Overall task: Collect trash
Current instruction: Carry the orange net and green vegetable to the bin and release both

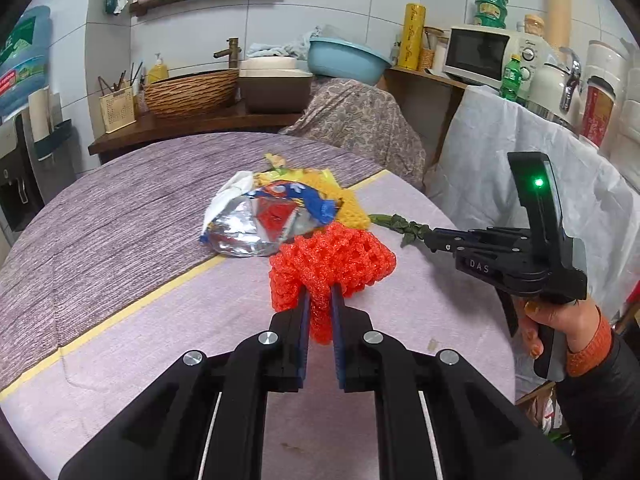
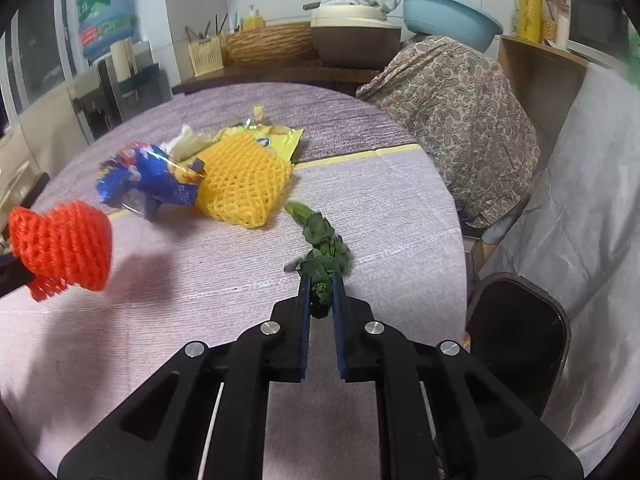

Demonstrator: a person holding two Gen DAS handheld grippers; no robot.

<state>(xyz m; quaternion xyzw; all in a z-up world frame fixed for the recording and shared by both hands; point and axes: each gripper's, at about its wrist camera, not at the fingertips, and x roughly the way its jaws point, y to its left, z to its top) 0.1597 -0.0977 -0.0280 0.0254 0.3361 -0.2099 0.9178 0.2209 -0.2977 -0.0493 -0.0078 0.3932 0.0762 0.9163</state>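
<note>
My left gripper (image 1: 320, 298) is shut on an orange foam fruit net (image 1: 334, 256), lifted off the round table; the same orange net (image 2: 60, 246) shows at the left of the right wrist view. My right gripper (image 2: 321, 286) is shut on the stalk end of a wilted green leafy stem (image 2: 322, 240) that lies on the cloth; from the left wrist view the right gripper (image 1: 430, 236) holds the stem (image 1: 394, 224). A yellow foam net (image 2: 244, 184), a blue and silver snack bag (image 2: 148, 176), a yellow wrapper (image 2: 280, 140) and white paper (image 2: 184, 142) lie piled mid-table.
The table carries a purple cloth (image 2: 400, 208) with a yellow stripe. A dark bin (image 2: 520, 340) stands at the table's right edge. Beyond are a chair draped in patterned fabric (image 2: 460, 120), a blue basin (image 2: 448, 16) and a counter with a basket (image 2: 272, 44).
</note>
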